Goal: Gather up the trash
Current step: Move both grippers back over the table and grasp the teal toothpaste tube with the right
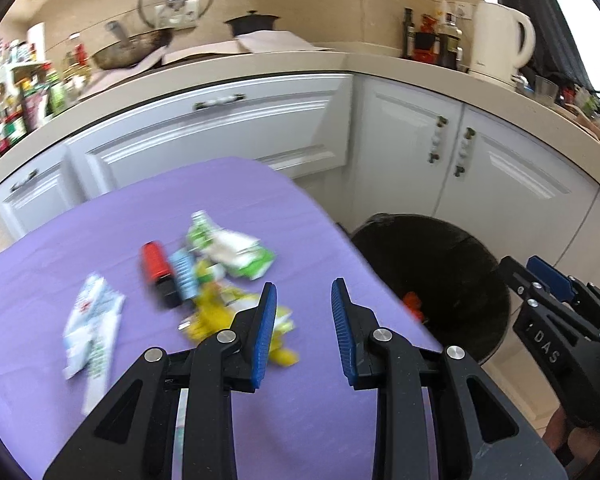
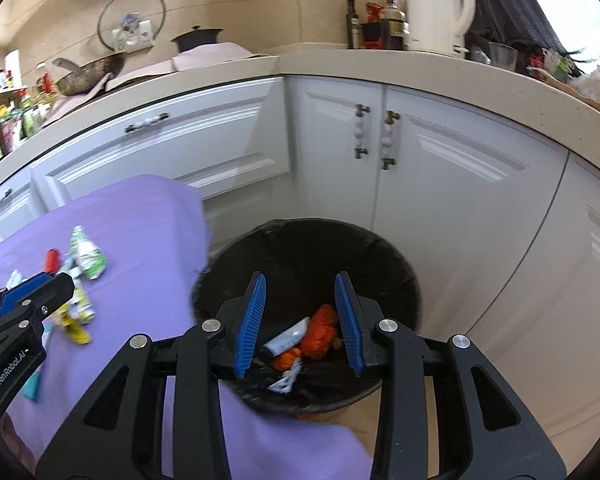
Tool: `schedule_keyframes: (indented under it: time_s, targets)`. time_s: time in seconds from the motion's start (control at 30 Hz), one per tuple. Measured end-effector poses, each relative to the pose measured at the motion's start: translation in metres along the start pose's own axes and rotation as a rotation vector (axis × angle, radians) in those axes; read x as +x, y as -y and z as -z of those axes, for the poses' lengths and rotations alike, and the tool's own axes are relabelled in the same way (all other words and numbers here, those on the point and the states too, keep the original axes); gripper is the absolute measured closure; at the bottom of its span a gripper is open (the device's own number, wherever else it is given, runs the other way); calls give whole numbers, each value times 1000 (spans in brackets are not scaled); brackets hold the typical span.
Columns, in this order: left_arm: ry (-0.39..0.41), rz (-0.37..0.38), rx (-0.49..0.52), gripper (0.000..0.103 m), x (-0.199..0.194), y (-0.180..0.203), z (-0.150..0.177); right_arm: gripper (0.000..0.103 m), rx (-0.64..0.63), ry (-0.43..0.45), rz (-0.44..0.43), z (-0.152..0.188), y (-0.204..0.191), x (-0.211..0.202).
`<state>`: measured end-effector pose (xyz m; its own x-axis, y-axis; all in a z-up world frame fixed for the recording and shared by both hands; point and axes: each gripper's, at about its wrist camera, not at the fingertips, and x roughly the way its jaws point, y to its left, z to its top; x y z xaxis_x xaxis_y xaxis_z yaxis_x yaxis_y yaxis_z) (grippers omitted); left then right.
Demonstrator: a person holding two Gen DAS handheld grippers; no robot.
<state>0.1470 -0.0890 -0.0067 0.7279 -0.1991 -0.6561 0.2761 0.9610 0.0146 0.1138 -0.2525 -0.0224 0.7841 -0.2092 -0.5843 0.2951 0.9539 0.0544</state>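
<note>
The left gripper [image 1: 304, 316] is hanging over the purple-covered worktop [image 1: 260, 200] with nothing between its blue pads, jaws parted and released. Just ahead of it, in the lower middle of the left wrist view, the remaining trash is lying in a loose heap: a yellow wrapper [image 1: 216, 316], a red and black cylinder [image 1: 158, 270], a green and white wrapper [image 1: 236, 248] and a white packet [image 1: 92, 320] off to the left, all blurred.

The right gripper [image 2: 300, 316] is also standing released and empty, hovering over the black bin [image 2: 308, 248] in the centre of the right wrist view. Inside the bin an orange crumpled bag [image 2: 322, 332] and a pale tube [image 2: 288, 338] are already lying, so part of the collecting looks done.

The step in hand seems to be the changeover between a drop and the next pick. Next, one gripper is probably needing to come down on a piece of the heap, the yellow wrapper being nearest, clench on it and carry it to the bin.
</note>
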Motion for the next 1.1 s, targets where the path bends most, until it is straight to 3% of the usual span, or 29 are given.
schedule_keyframes:
  time_s: [0.6,0.8,1.1]
  targets:
    - [-31,-223,-175,61,-47,-138,65,55,-171,-45,-216,40,-140,-34]
    - [-49,-253,-216,59,-51,-170,77,55,-237,-90,-258,50,-175,-35]
    - [-72,-236,-252,55,-53,-190,85,55,-307,-129,-265,56,-207,-36]
